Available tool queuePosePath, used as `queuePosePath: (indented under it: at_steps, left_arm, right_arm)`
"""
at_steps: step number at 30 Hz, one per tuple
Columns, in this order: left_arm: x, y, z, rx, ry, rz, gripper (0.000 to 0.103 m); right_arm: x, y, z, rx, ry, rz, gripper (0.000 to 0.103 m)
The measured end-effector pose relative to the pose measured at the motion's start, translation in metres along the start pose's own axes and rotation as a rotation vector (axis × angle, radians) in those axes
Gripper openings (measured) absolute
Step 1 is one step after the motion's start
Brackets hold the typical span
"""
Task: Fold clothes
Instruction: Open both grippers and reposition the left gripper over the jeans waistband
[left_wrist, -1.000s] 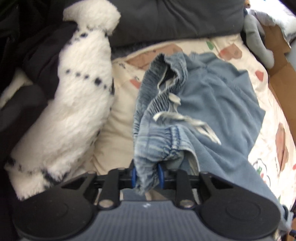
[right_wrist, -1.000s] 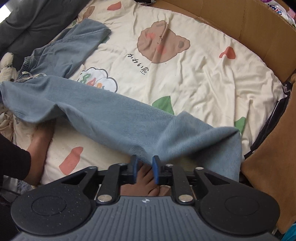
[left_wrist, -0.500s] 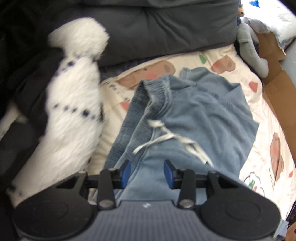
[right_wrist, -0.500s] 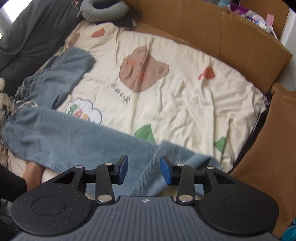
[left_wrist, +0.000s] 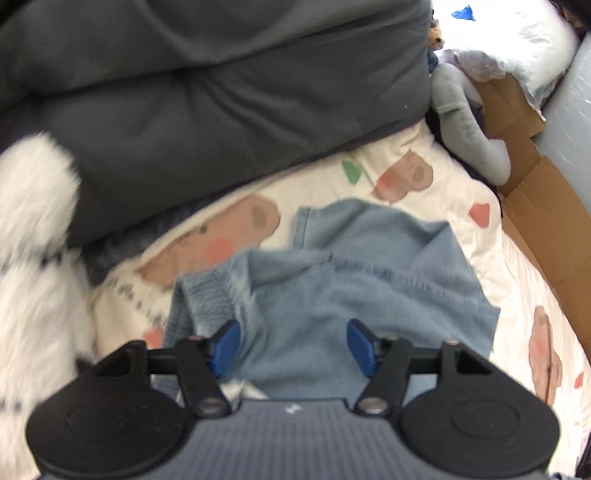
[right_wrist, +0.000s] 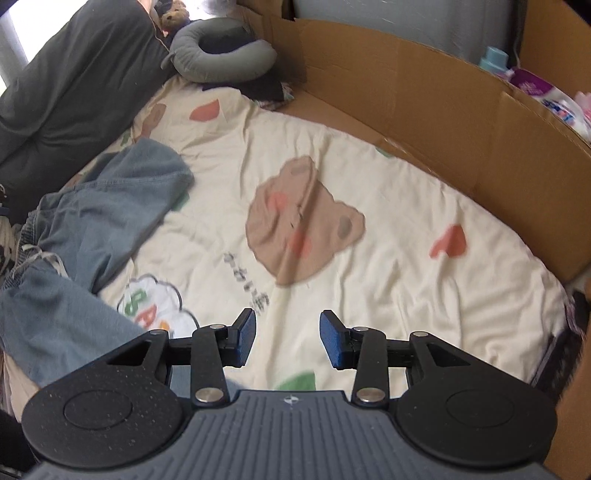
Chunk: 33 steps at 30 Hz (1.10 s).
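Light blue denim trousers (left_wrist: 354, 288) lie on a cream bedsheet printed with bears (left_wrist: 399, 173). In the left wrist view my left gripper (left_wrist: 291, 345) hangs open above the trousers near the elastic waistband (left_wrist: 207, 299), holding nothing. In the right wrist view the same trousers (right_wrist: 103, 218) lie at the left, one leg bent away and the other running under the gripper's body. My right gripper (right_wrist: 288, 338) is open above the bare sheet (right_wrist: 369, 288), apart from the cloth. A white drawstring (right_wrist: 37, 258) shows at the waist.
A dark grey quilt (left_wrist: 221, 85) borders the far side of the bed. A white fluffy spotted throw (left_wrist: 33, 236) lies at the left. A grey neck pillow (right_wrist: 221, 59) sits in the far corner. Cardboard walls (right_wrist: 443, 110) line the right edge.
Both grippers were shut on the trousers a second ago, then opened and let go. They have since risen and pulled back; the trousers now lie flat on the sheet.
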<state>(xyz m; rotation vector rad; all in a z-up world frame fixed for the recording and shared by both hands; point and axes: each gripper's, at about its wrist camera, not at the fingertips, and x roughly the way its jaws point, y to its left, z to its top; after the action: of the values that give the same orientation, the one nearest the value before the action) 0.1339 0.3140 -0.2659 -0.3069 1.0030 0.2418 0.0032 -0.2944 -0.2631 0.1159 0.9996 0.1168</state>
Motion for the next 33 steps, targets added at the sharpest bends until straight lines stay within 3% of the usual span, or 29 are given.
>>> queuePosePath:
  at_steps: [2,9,16,26,29,31,33]
  left_arm:
    - [0.012,-0.003,0.009,0.037,-0.006,0.031,0.069]
    - [0.050,0.004,0.032,0.103,-0.013,0.029,0.071]
    - [0.093,0.015,0.040,0.174,0.063,0.071,0.073]
    - [0.128,0.022,0.042,0.233,0.106,0.064,0.072]
    - [0.133,0.023,0.038,0.241,0.125,0.065,0.061]
    - [0.136,0.023,0.036,0.247,0.137,0.065,0.035]
    - [0.135,0.025,0.035,0.241,0.144,0.049,0.021]
  right_arm:
    - [0.014,0.004,0.013,-0.005,-0.002,0.011,0.047]
    - [0.057,0.026,0.058,-0.050,-0.012,0.034,0.053]
    - [0.090,0.055,0.104,-0.090,-0.057,0.054,0.053]
    - [0.136,0.103,0.147,-0.156,-0.040,0.108,0.056]
    - [0.152,0.117,0.160,-0.168,-0.031,0.126,0.058]
    - [0.166,0.126,0.169,-0.171,-0.022,0.135,0.059]
    - [0.180,0.134,0.177,-0.158,-0.016,0.146,0.060]
